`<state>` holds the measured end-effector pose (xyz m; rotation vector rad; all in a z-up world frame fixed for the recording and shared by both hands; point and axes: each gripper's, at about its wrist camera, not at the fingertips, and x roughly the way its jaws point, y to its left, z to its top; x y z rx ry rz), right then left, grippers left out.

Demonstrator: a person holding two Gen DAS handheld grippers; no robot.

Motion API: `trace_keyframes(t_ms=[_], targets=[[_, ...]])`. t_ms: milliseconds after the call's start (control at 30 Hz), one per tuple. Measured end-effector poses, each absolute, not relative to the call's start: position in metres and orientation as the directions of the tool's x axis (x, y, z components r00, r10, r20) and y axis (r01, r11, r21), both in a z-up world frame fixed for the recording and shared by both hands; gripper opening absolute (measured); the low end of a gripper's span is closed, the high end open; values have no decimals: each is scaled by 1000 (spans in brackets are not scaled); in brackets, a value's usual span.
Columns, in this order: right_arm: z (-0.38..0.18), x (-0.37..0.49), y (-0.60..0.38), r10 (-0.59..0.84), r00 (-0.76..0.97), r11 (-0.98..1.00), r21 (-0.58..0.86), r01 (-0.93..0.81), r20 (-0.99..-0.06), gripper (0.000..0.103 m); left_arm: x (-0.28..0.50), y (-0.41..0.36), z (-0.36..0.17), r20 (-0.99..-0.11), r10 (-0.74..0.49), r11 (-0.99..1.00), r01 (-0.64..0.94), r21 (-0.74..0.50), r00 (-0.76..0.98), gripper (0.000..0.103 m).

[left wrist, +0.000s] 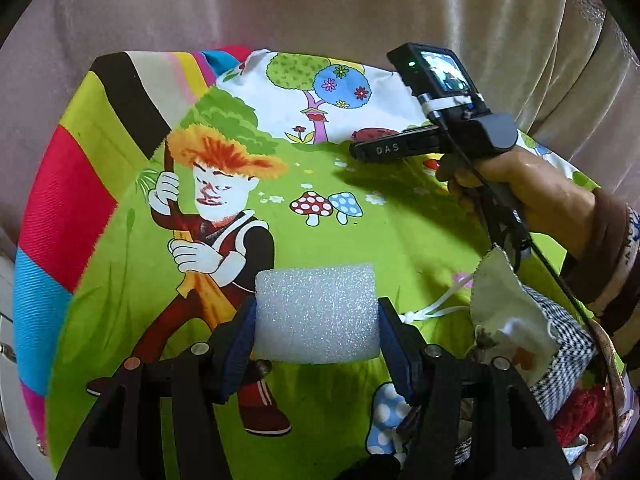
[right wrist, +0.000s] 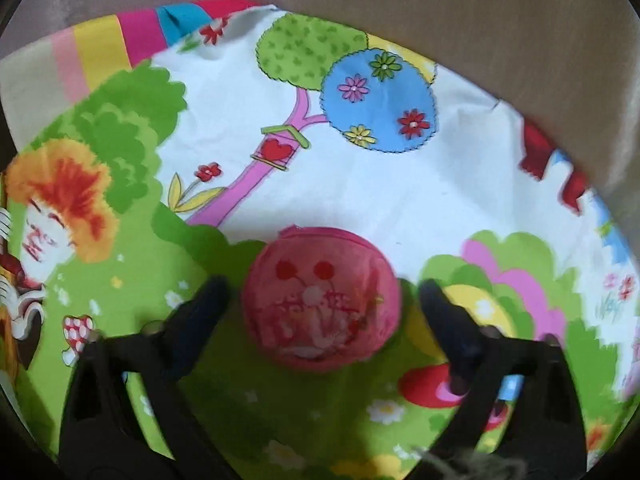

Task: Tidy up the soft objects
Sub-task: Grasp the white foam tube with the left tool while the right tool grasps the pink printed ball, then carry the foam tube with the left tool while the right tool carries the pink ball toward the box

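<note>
White foam block (left wrist: 316, 314): a rounded, coarse-celled piece with a sparkling surface, broad face toward the left wrist camera, pinched at its left and right sides between two blue pads, above the green area of the printed cartoon cloth (left wrist: 360, 240).

Pink plush ball (right wrist: 320, 300): round, soft, with two red dots and a faded red-and-white face print on its front and a seam along its upper edge. It rests on the cloth where green print meets white, lying free.

Heap of fabric items (left wrist: 532, 340), at the lower right in the left wrist view: a pale cloth pouch with white drawstring, a black-and-white checked piece and a red knitted piece, piled together.
</note>
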<state>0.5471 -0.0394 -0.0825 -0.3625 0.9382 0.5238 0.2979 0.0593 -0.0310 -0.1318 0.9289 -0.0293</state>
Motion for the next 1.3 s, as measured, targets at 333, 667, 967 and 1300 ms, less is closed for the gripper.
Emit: trace_keyframes(t_ms=[333,667,967,1300], targets=[[-46,479,-67,331,431,783,-10,-621,-840,73,287,63,-10,-790,-32,994,-66,-91,612,59],[55,397,-148,401,448,843,131,-521,-799,73,231,36,49,-734,-89,993,0,-121,673,59],[59,288,-206,350,498,902,143,-406,-794,74,202,19,32,-773,-152,984,16,-180,615,59],[31,244,-227,255,511,951,116,-288,-821,74,195,75,4,-824,44,964,-241,-114,564,59]])
